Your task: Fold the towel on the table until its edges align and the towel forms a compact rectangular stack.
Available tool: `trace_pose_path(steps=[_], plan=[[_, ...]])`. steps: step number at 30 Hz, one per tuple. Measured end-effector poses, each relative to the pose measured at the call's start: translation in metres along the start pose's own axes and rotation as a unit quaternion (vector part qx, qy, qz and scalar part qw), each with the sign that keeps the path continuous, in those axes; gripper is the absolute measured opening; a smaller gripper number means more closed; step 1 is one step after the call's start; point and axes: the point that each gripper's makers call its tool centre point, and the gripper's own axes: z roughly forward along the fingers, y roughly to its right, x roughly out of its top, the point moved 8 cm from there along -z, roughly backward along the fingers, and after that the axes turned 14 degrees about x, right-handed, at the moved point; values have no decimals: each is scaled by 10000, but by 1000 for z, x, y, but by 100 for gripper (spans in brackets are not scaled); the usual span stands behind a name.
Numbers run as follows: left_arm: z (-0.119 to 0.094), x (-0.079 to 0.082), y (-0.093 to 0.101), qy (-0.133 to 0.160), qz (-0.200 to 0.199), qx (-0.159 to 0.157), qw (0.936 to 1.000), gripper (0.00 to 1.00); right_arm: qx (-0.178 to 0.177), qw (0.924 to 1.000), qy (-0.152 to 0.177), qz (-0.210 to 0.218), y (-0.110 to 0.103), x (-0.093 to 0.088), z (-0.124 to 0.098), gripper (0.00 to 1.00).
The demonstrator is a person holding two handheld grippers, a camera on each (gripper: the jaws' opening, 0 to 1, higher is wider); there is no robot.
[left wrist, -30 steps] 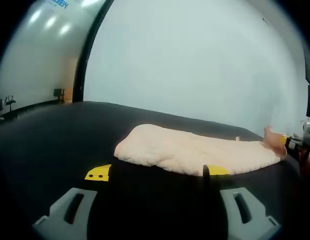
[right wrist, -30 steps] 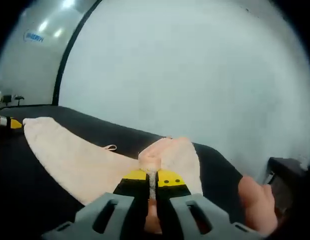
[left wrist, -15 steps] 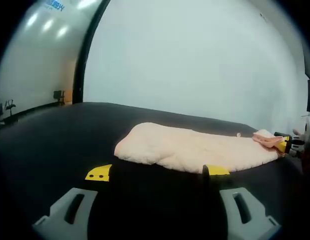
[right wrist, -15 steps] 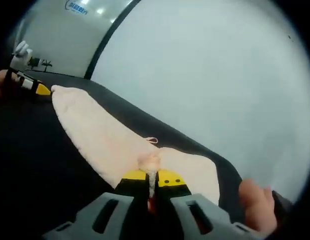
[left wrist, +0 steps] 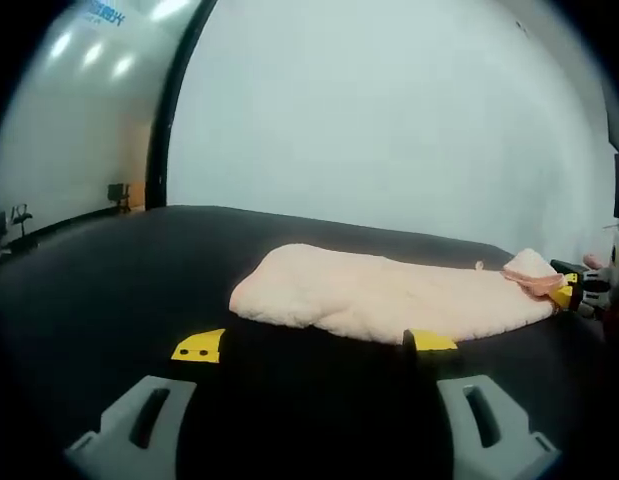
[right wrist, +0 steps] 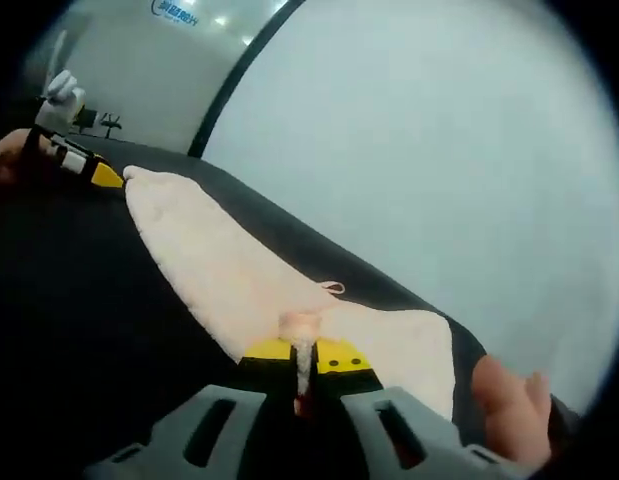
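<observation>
A pink towel point(left wrist: 389, 300) lies on the black table point(left wrist: 109, 270) by a white wall point(left wrist: 389, 110), the right gripper point(right wrist: 302, 365) pinching its corner, the left gripper point(left wrist: 311, 345) wide open

Right gripper view: the pinched corner of the towel point(right wrist: 299, 325) disappears between the closed jaws of the right gripper point(right wrist: 303, 372); its extent inside cannot be told. A hand point(right wrist: 509, 405) at lower right is cut off by the rim.

Left gripper view: towel's far end, beside the right gripper, is small and blurred. Wall lettering point(left wrist: 107, 13) illegible.
</observation>
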Motion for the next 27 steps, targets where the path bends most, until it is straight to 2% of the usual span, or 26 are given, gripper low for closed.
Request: trace_pose_path(steps=[2,5,7,9,10,12,14,16,18,20,22,23,24,25,27], plan=[[0,0,0,0,22,14,10000,65,-176,9993,241,-238,4,7,-4,2],[0,0,0,-7,44,16,10000,65,-196,9992,335,76,11,12,-1,2],[1,-1,0,-21,69,20,10000,65,-4,9996,240,178,8,9,3,3],[0,-1,0,-5,66,21,10000,65,346,9990,-10,270,-4,-3,10,3],[0,-1,0,4,66,28,10000,65,397,9986,-101,345,-7,-7,11,3],[0,-1,0,-5,108,44,9999,65,403,9989,-176,140,-12,-14,8,5],[0,-1,1,-13,134,45,9999,65,462,9988,-169,37,-14,-14,6,13],[0,-2,1,-20,143,41,9999,65,737,9964,70,402,-18,-9,5,23],[0,-1,1,-5,138,33,9999,65,999,9909,261,863,-16,-4,1,34],[-1,-1,1,10,115,26,9999,65,1142,9822,690,1320,-5,5,-10,36],[-1,-1,0,15,111,23,9999,64,1202,9666,1190,1923,16,20,-24,34],[-1,-1,0,13,118,19,9999,64,1105,9609,1371,2137,30,25,-30,32],[-1,-1,1,13,133,18,9999,64,868,9605,1385,2253,47,28,-33,29],[-1,-1,1,14,150,22,9999,64,393,9666,1296,2175,69,26,-33,28],[0,-1,1,11,159,27,9999,64,227,9744,1138,1928,83,15,-24,29]])
